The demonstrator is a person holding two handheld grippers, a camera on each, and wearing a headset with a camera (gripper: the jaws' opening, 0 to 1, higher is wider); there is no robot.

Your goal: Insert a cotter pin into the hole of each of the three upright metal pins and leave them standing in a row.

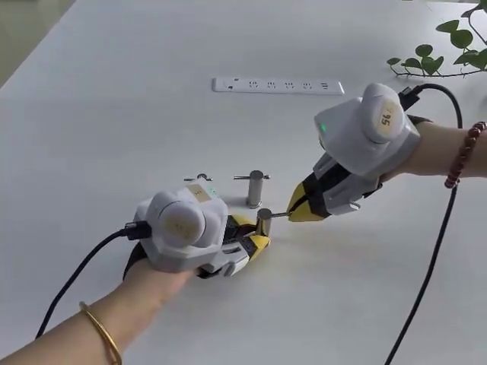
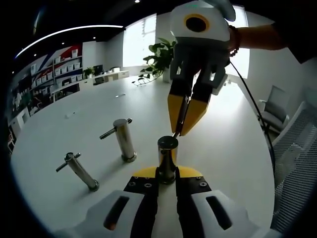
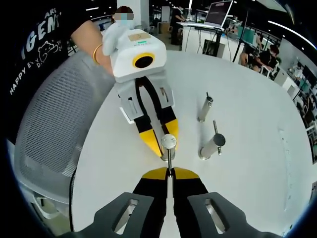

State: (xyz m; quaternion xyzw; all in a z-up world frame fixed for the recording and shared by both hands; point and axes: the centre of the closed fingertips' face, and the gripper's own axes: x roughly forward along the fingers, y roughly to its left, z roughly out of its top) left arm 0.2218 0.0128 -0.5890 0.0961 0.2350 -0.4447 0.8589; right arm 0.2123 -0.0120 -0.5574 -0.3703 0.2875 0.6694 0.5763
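My left gripper (image 1: 257, 240) (image 2: 167, 171) is shut on an upright metal pin (image 1: 263, 221) (image 2: 167, 150) near its base. My right gripper (image 1: 294, 212) (image 3: 169, 173) is shut on a thin cotter pin (image 1: 278, 215) (image 3: 169, 161). The cotter pin's tip touches the side of that metal pin (image 3: 168, 145) near its head. In the left gripper view the right gripper (image 2: 184, 130) comes down from above with the cotter pin (image 2: 180, 117). Two more metal pins (image 1: 255, 188) (image 1: 202, 179) stand behind, each with a cotter pin through it; the left one is partly hidden.
A white power strip (image 1: 278, 85) lies at the back of the white table (image 1: 114, 114). A plant (image 1: 449, 53) sits at the far right corner. Black cables (image 1: 430, 266) trail from both grippers. A mesh chair (image 3: 54, 129) stands at the table edge.
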